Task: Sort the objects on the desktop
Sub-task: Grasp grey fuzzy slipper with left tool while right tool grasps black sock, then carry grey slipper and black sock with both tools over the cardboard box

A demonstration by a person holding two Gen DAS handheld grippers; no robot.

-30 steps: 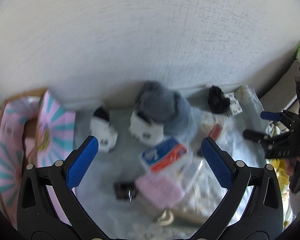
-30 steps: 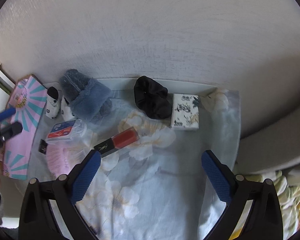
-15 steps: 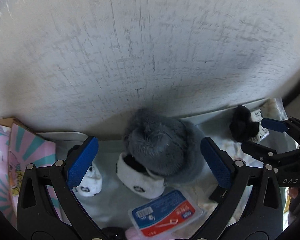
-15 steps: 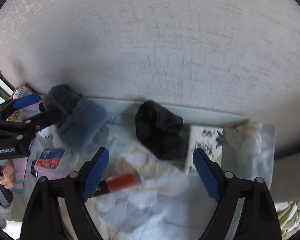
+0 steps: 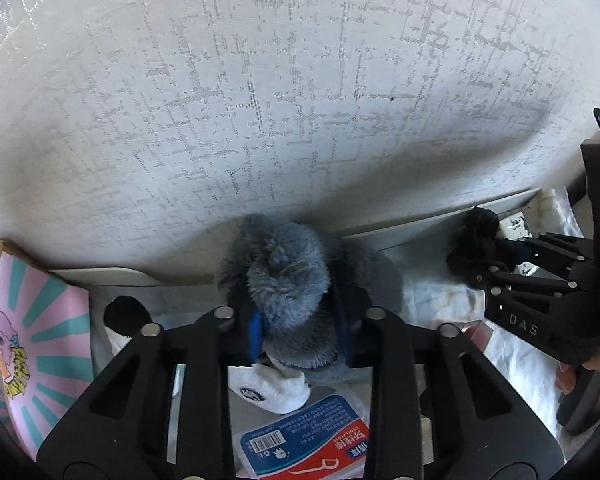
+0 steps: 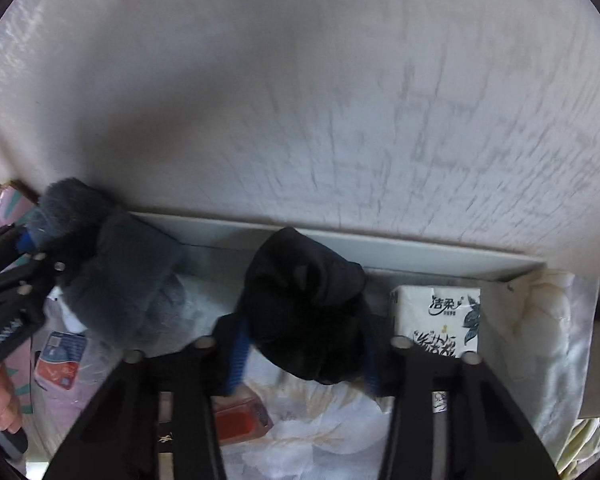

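My left gripper (image 5: 300, 332) is shut on a grey-blue furry slipper (image 5: 288, 276) by the wall; it also shows in the right wrist view (image 6: 112, 276). My right gripper (image 6: 304, 356) is shut on a black cloth bundle (image 6: 308, 304), seen small in the left wrist view (image 5: 476, 236). Two white panda socks (image 5: 268, 388) (image 5: 120, 320) lie under and left of the slipper. A blue-red floss pack (image 5: 312, 440) lies in front. A red lipstick (image 6: 240, 420) lies under my right gripper.
A white tissue pack (image 6: 436, 316) sits right of the black bundle. A pink and teal box (image 5: 32, 352) stands at the left. The textured wall (image 5: 300, 100) is close ahead. A floral cloth (image 6: 340, 436) covers the table.
Both grippers moved forward and closed: the left onto the furry slipper, the right onto the black cloth bundle. Both were open half a second ago.
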